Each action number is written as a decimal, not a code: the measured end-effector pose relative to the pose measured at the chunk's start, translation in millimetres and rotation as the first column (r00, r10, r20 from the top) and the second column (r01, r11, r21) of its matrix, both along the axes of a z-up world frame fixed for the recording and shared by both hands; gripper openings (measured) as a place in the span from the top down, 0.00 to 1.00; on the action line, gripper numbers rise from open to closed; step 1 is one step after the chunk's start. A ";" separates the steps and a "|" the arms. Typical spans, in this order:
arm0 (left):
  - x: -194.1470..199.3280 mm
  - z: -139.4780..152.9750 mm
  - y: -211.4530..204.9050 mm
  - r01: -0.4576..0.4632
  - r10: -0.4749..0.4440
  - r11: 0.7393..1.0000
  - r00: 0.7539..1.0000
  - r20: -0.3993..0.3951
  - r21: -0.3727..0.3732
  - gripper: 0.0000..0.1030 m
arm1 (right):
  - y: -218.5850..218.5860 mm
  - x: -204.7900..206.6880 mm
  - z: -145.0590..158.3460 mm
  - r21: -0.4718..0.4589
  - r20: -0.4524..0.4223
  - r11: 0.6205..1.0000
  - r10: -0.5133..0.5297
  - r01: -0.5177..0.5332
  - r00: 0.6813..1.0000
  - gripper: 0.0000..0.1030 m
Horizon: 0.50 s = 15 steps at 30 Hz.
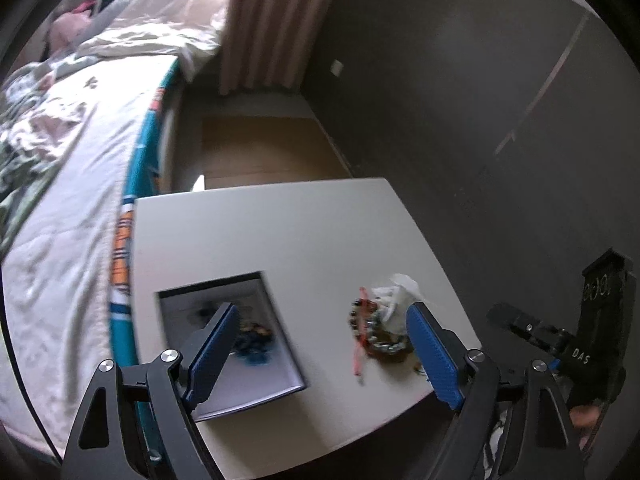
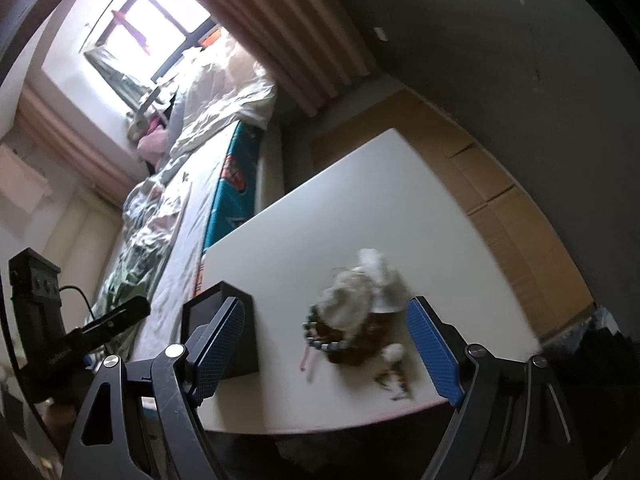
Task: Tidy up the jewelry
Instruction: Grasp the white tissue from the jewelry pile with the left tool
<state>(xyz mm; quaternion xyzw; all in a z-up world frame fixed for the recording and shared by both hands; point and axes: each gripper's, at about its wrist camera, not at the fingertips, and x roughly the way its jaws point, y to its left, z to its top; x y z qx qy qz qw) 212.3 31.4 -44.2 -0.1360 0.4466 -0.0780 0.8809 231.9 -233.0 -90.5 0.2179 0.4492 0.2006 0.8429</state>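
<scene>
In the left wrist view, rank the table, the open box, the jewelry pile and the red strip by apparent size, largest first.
1. table
2. open box, nearer the camera
3. jewelry pile
4. red strip, clearly smallest

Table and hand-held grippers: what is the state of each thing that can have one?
Box: open, blue jewelry inside.
Bracelets: heaped on the table, outside the box.
Left hand-held gripper: open, empty.
Right hand-held gripper: open, empty.
</scene>
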 end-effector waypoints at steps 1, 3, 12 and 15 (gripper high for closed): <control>3.3 -1.8 -7.7 0.015 -0.015 1.000 1.000 -0.003 0.008 0.17 | -7.1 -0.5 -2.7 0.003 -0.006 1.000 -0.010 0.010 1.000 0.19; 11.5 -7.6 -23.4 0.058 -0.058 0.998 0.998 -0.015 0.013 0.17 | -18.2 -2.4 -7.8 0.003 -0.016 1.000 -0.028 0.028 0.999 0.19; 46.1 -40.8 -80.6 0.183 -0.177 0.980 0.981 -0.077 0.073 0.23 | -67.3 -14.0 -21.6 -0.029 -0.045 0.993 -0.113 0.112 0.993 0.19; 57.1 -56.1 -96.5 0.217 -0.207 0.971 0.972 -0.108 0.096 0.27 | -82.6 -19.4 -24.7 -0.034 -0.049 0.990 -0.138 0.137 0.989 0.19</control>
